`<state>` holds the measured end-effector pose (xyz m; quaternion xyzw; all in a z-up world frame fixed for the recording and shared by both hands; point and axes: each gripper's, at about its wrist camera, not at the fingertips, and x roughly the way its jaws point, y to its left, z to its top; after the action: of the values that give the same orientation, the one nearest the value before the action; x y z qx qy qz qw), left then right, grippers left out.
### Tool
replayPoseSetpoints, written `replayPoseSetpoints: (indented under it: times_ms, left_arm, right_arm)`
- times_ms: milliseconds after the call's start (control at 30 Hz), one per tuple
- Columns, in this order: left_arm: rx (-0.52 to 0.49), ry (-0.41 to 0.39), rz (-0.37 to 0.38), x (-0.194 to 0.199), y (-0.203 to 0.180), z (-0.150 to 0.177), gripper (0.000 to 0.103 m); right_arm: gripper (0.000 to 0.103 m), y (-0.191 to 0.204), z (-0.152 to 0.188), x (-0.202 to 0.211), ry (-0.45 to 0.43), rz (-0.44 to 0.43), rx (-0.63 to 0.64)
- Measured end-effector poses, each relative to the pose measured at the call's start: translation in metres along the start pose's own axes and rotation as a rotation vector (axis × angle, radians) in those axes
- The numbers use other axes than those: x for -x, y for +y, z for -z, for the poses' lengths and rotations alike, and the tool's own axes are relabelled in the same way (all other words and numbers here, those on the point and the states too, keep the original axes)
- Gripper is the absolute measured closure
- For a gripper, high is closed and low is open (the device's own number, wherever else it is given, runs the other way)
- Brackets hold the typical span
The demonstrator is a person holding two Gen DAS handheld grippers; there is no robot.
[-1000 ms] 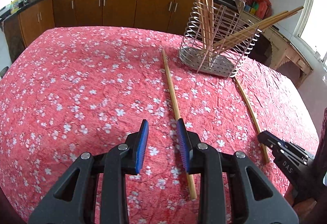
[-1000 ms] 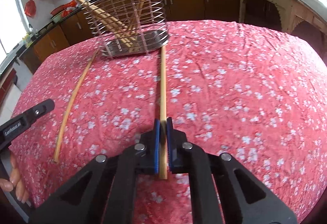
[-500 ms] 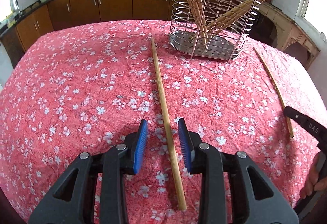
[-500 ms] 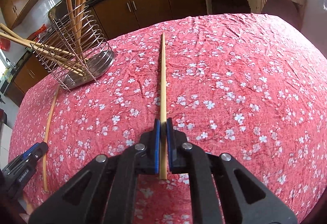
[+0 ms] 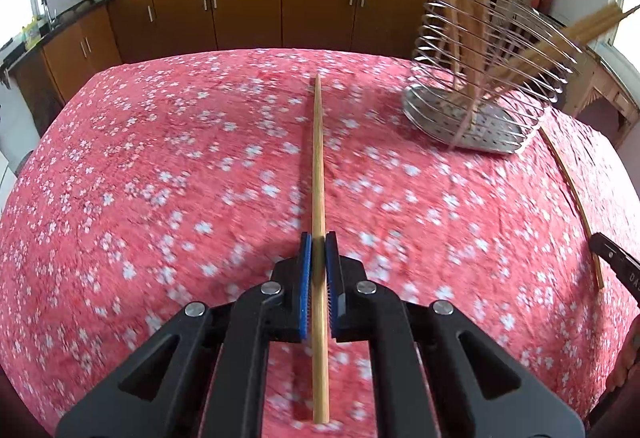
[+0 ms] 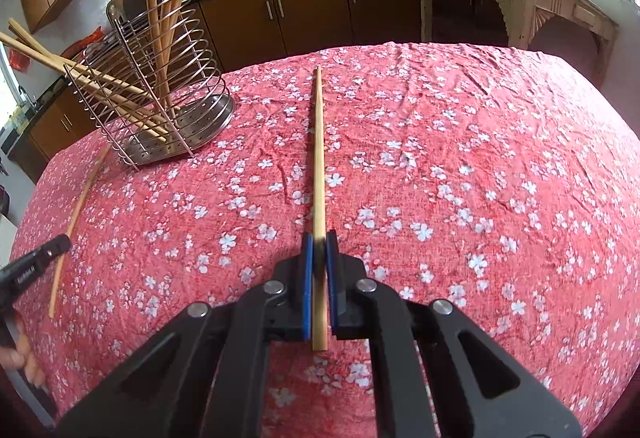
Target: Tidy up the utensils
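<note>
Left gripper (image 5: 319, 266) has just closed: its jaws, spread a second ago beside a chopstick (image 5: 319, 174), now pinch it near its butt end, the stick pointing toward the table's (image 5: 120, 178) far edge. Right gripper (image 6: 319, 266) also pinches its own chopstick (image 6: 319, 166) near the butt, now swung clear of the rack (image 6: 160, 110). Rack sits toward the far edge and already holds several sticks. Left to do, as I judge: drop both held sticks in. No other loose ones visible.
</note>
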<state>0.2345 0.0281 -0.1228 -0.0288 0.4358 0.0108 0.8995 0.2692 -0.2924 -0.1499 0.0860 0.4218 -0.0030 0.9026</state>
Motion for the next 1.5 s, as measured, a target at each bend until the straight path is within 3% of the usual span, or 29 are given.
replayPoseSetpoints:
  times_ms: [333, 467, 533, 633, 667, 700, 833, 1067, 1200, 1433, 1500]
  left_arm:
    - [0.009, -0.030, 0.008, -0.004, 0.015, 0.002, 0.095]
    - [-0.009, -0.030, -0.008, 0.002, 0.004, 0.006, 0.092]
    - [-0.032, -0.029, -0.014, 0.001, -0.004, 0.005, 0.087]
    - [-0.075, -0.025, -0.015, 0.000, -0.014, 0.004, 0.067]
    - [-0.091, -0.021, -0.038, -0.002, -0.019, 0.004, 0.054]
    - [-0.091, -0.019, -0.063, -0.003, -0.020, 0.004, 0.048]
    - [-0.043, -0.020, -0.016, -0.002, -0.007, 0.002, 0.049]
    - [-0.029, -0.024, 0.000, 0.001, -0.006, 0.000, 0.049]
    - [-0.031, -0.028, 0.015, 0.006, 0.002, 0.007, 0.064]
    - [-0.064, -0.025, 0.011, 0.025, -0.007, 0.032, 0.079]
    - [-0.065, -0.024, 0.009, 0.027, -0.007, 0.035, 0.092]
  right_arm:
    - [0.095, 0.000, 0.000, -0.002, -0.007, 0.011, 0.017]
    - [0.095, 0.003, 0.001, -0.002, -0.008, 0.030, 0.032]
    - [0.095, 0.002, 0.001, -0.002, -0.008, 0.028, 0.031]
    - [0.095, 0.004, 0.001, -0.002, -0.007, 0.025, 0.028]
    - [0.095, 0.004, 0.002, -0.002, -0.007, 0.028, 0.031]
    - [0.095, 0.004, 0.002, -0.002, -0.007, 0.031, 0.034]
    - [0.095, 0.005, 0.001, -0.002, -0.007, 0.034, 0.038]
    - [0.095, 0.000, 0.000, -0.001, -0.006, 0.026, 0.033]
    - [0.095, 0.000, 0.003, 0.002, -0.004, 0.021, 0.037]
    - [0.095, 0.003, 0.016, 0.013, -0.003, 0.033, 0.053]
    - [0.095, 0.003, 0.020, 0.016, -0.002, 0.028, 0.052]
